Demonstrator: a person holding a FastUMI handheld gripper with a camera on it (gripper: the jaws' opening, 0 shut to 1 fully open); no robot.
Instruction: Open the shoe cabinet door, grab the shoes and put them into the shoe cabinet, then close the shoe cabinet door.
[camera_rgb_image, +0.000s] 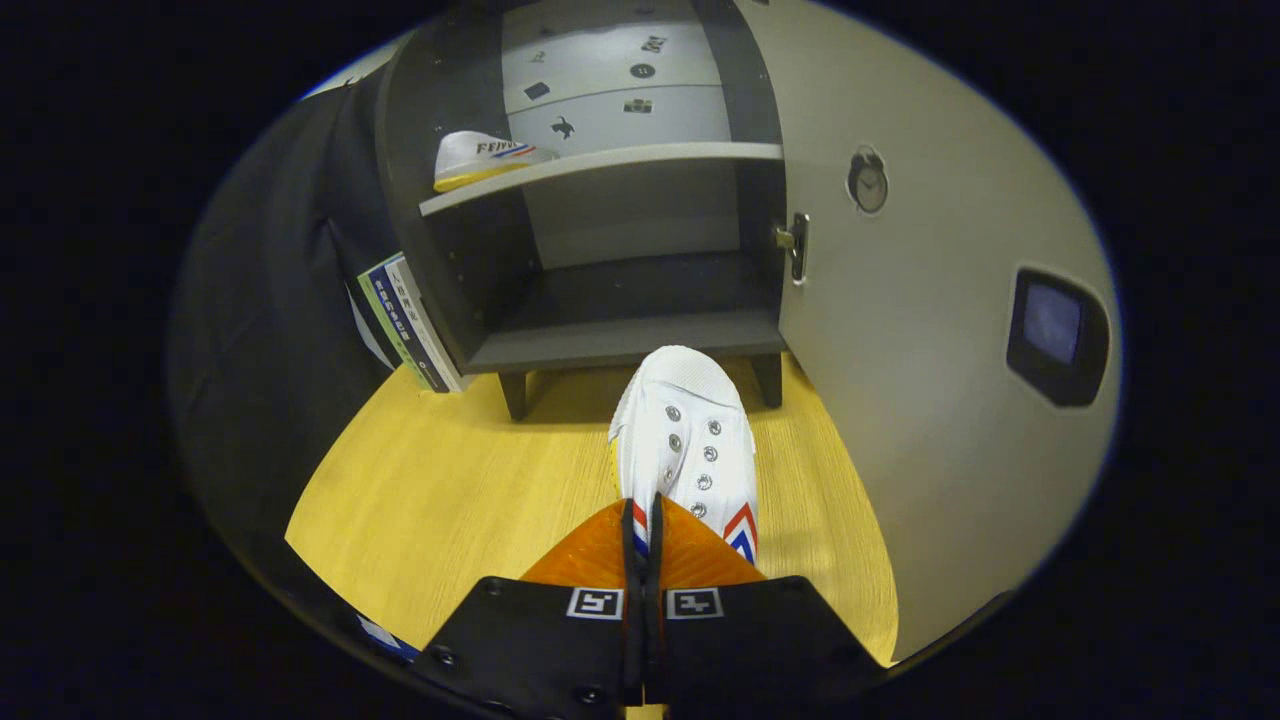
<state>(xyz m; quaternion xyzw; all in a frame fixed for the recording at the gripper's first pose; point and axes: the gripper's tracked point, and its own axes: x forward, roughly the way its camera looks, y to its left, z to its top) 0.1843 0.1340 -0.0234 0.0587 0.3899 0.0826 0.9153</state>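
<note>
- The gripper has its fingers pressed close with a thin gap, pinching the heel collar of a white canvas shoe that points toe-first toward the shoe cabinet.
- The shoe's toe sits just short of the cabinet's lower shelf, above the wooden tabletop; whether its sole touches the wood or hangs clear I cannot tell.
- The cabinet door stands swung wide to the right, hinge showing, so the opening is free.
- 1 matching white shoe already lies at the left end of the upper shelf, toe to the right.
- Step in hand, as I judge it: carry this 2nd shoe in. Doing it well means keeping the pinch firm on the thin collar, since the toe's weight will want to pivot it down, and lifting the toe clear of whichever shelf lip is chosen before pushing forward.
- The lower bay looks the nearer and roomier target.
- Release only once the sole rests flat and the heel is fully inside, so the door can close.
- Hard to make out: the heel and sole are hidden behind the fingers, so the depth of the grip is unknown.
- Books lean at the cabinet's left side, partly cut off by it.
</note>
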